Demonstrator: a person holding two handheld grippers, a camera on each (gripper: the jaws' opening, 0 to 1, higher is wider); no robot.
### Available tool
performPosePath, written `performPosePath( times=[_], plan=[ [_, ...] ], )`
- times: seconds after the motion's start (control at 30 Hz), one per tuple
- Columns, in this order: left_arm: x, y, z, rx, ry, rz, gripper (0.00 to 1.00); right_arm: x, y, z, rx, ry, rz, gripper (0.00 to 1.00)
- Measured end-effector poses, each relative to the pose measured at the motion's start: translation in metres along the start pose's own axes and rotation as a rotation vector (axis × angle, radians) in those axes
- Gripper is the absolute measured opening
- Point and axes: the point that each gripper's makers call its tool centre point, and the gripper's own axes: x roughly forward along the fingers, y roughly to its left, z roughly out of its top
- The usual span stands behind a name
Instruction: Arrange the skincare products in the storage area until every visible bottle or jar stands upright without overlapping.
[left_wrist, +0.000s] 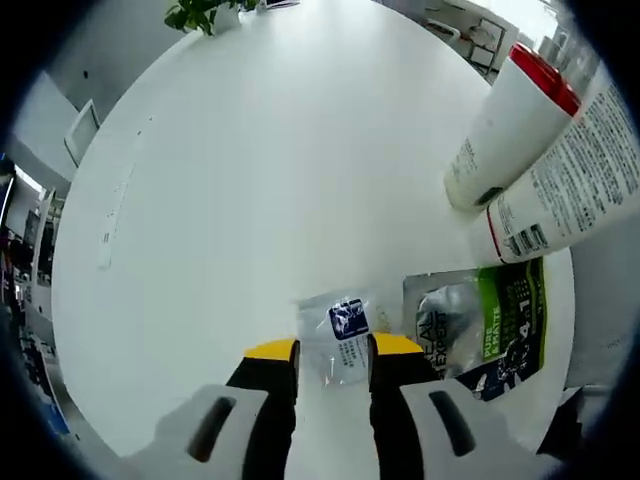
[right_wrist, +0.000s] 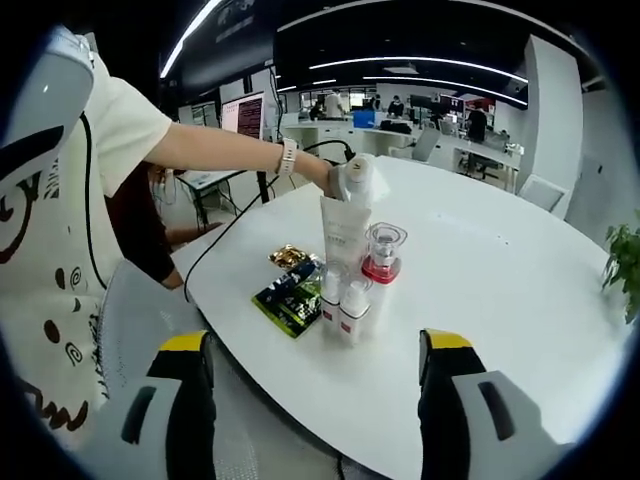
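Left gripper (left_wrist: 333, 352) low over table (left_wrist: 250, 180), jaws released astride sachet (left_wrist: 340, 335); right gripper (right_wrist: 315, 350) aloft, jaws wide.

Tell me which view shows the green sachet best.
The left gripper view: the green sachet lies close, flat on the white table, with its printed face large, beside a small clear packet between the fingers. In the right gripper view the green sachet is small and far off, beside the standing bottles.

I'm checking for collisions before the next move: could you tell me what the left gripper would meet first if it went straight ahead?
Most likely the small clear sachet lying flat on the white table, right between the left gripper's open jaws; beyond it, bare tabletop.
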Motion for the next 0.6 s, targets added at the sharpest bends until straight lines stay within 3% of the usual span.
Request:
performPosePath(
  times=[0.13, 0.43, 0.6],
  plan=[
    [-0.001, 0.008, -0.004, -0.021, 0.003, 0.022, 0.24, 0.0, 0.0, -0.001, 0.001, 0.004, 0.002, 0.84],
    [-0.008, 0.016, -0.026, -0.089, 0.069, 0.084, 0.21, 0.0, -0.001, 0.001, -0.004, 0.0, 0.001, 0.84],
    [-0.018, 0.027, -0.036, -0.024, 0.081, 0.121, 0.28, 0.004, -0.006, -0.004, -0.008, -0.004, 0.006, 0.84]
  ],
)
